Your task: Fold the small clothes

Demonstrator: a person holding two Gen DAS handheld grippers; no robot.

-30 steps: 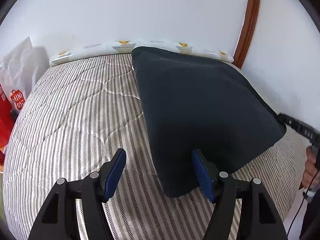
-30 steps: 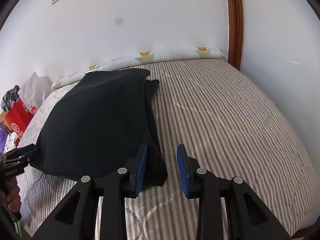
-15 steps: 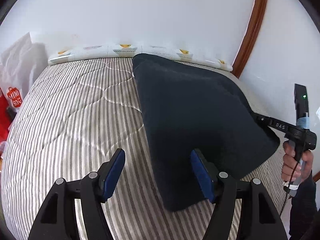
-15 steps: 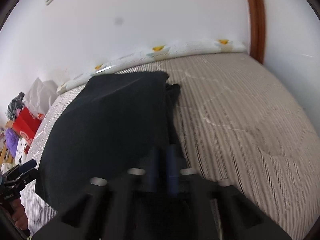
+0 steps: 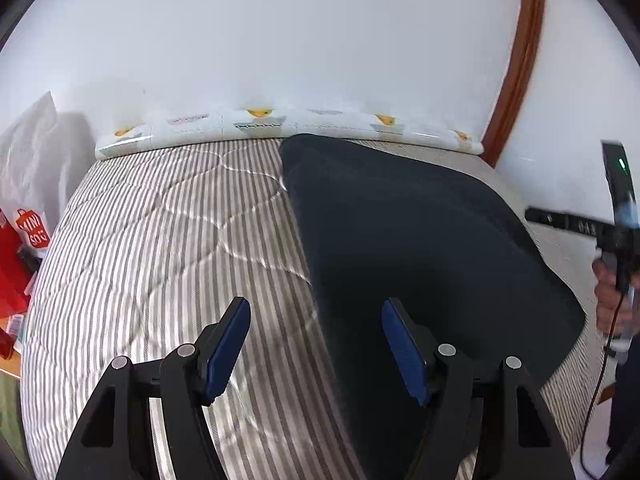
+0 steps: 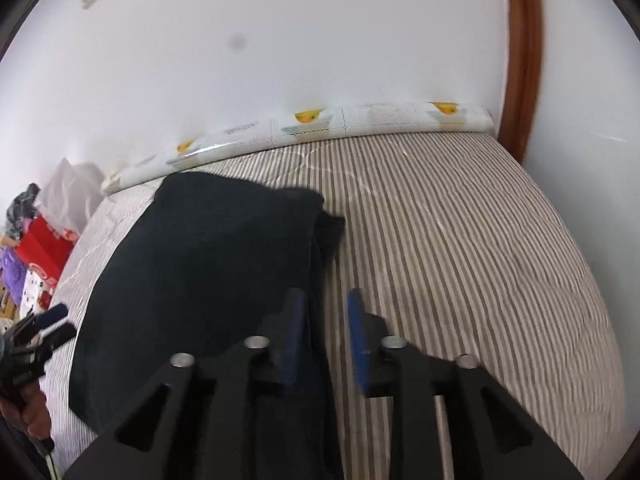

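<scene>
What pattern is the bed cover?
Grey and white stripes on the bed cover, with quilted stitching; clearest in the right wrist view.

Each claw is built from matte black plastic arms with triangular cut-outs, and round silver screws are set at the pivots. On the left claw [image 5: 316,340] two blue rectangular pads [image 5: 226,346] are mounted on the inner faces of the fingers. The same blue pads [image 6: 356,344] are fitted to the right claw [image 6: 324,340]. In the left wrist view the other handle is seen as a black stick with white markings and a small green light; a thin black cable [image 5: 596,396] is hung below the hand [image 5: 610,300].
</scene>
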